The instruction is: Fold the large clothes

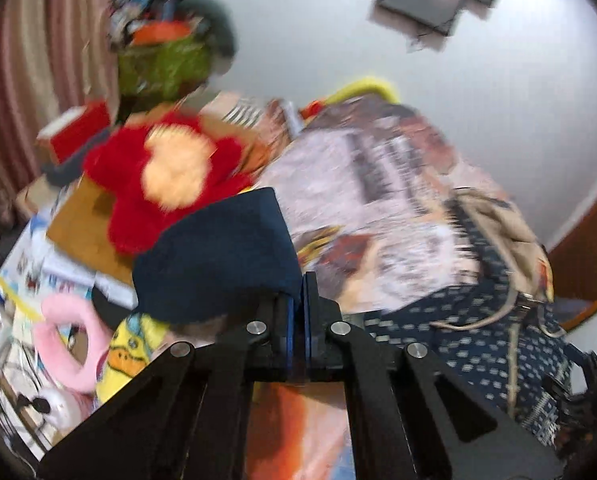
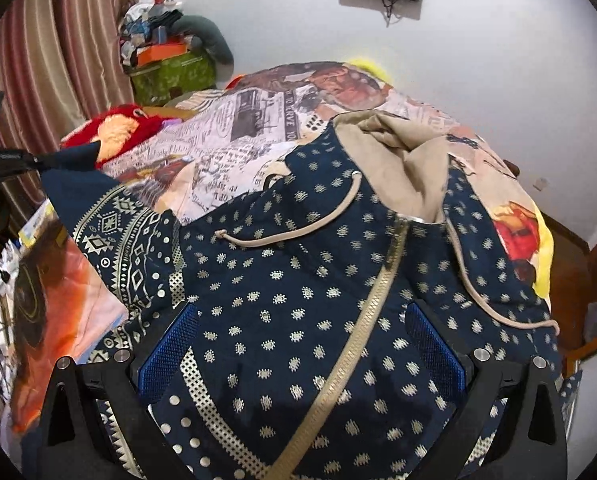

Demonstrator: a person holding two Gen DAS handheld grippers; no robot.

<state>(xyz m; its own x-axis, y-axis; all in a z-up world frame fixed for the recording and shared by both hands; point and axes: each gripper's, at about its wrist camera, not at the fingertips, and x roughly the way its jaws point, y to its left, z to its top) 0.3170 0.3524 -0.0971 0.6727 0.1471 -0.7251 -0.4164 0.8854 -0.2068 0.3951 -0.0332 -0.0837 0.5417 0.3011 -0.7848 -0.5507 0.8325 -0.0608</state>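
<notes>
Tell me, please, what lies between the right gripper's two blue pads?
In the right wrist view, the navy patterned hoodie and its gold zipper lie between the open right gripper's pads.

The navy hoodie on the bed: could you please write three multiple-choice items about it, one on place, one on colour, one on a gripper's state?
1. Where does the hoodie lie?
A. On the printed bedspread
B. In the green box
C. On the wall

2. What colour is the hood lining?
A. Red
B. Beige
C. Green

3. How does the right gripper stand?
A. Shut on the drawstring
B. Out of view
C. Open over the hoodie

Answers:
1 A, the bedspread shows around and under it.
2 B, the open hood shows beige cloth.
3 C, its blue pads stand wide apart with the cloth between them, while the left gripper is shut on a navy sleeve end.
</notes>
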